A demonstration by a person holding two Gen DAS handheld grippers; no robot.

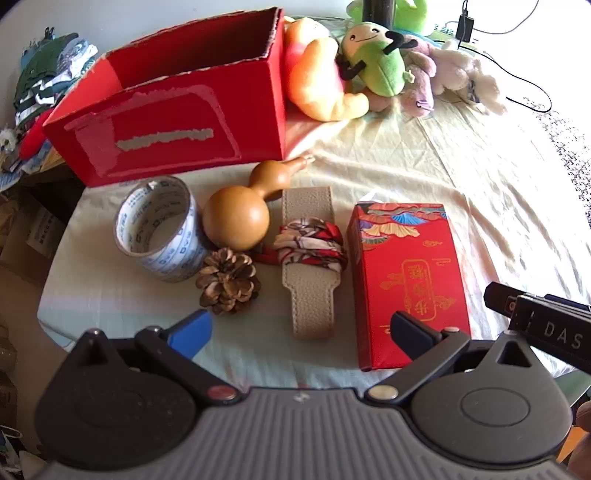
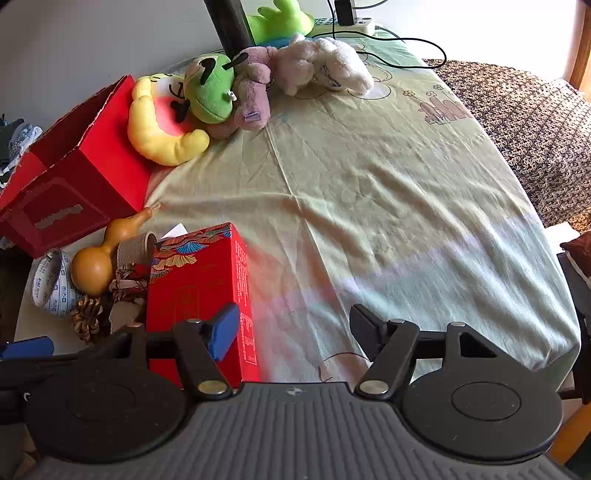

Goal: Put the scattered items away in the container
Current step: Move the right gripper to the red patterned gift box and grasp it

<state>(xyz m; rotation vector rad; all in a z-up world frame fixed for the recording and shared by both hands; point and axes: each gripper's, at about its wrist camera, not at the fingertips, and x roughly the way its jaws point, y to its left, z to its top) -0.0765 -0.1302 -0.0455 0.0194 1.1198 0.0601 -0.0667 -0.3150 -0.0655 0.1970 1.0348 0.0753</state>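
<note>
An open red cardboard box (image 1: 177,122) stands at the back left on the sheet; it also shows in the right wrist view (image 2: 74,192). In front of it lie a roll of printed tape (image 1: 159,232), a brown gourd (image 1: 240,218), a pine cone (image 1: 227,280), a beige strap wrapped with a red patterned scarf (image 1: 310,258) and a red decorated packet (image 1: 406,277). My left gripper (image 1: 299,332) is open and empty, just in front of the strap. My right gripper (image 2: 291,328) is open and empty, to the right of the red packet (image 2: 199,295).
Several plush toys (image 1: 369,70) lie behind and right of the box, also in the right wrist view (image 2: 221,96). A black pole (image 2: 229,26), a power strip and cables (image 2: 354,26) are at the back. Folded clothes (image 1: 48,81) lie left. The sheet (image 2: 388,203) spreads right.
</note>
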